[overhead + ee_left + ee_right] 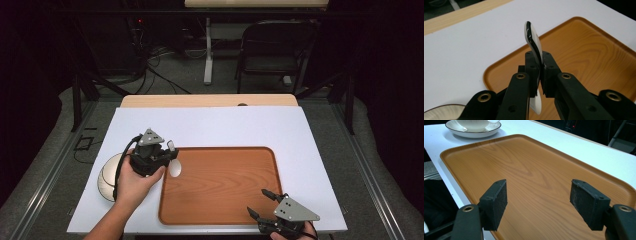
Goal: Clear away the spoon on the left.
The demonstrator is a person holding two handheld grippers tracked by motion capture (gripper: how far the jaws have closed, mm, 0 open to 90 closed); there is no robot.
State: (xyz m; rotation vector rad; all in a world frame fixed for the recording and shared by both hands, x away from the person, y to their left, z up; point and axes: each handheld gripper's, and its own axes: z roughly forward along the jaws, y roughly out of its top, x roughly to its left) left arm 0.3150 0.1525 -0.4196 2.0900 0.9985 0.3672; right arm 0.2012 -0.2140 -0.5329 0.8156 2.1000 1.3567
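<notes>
The left tongs (541,75) are clamped on a white spoon (534,42) with a dark edge. In the left gripper view the pads pinch the spoon's handle between them; one end rises above the jaws and the other end pokes out below them. The spoon stands roughly upright, tilted a little. In the high view the left tongs (167,156) sit over the left edge of the tray (225,200), with the spoon (173,160) at the tray's near-left corner region, its pale bowl low over the wood; whether it touches the tray I cannot tell.

The right tongs (544,202) stand wide apart with nothing between the pads, hovering over the tray (524,165). In the high view they (263,202) are at the tray's lower right corner, well apart from the spoon.

A saucer (106,177) lies on the white worktop (215,125) just left of the tray, partly hidden by the left hand (132,182). In the right gripper view a cup (475,123) rests on that saucer (461,131).
</notes>
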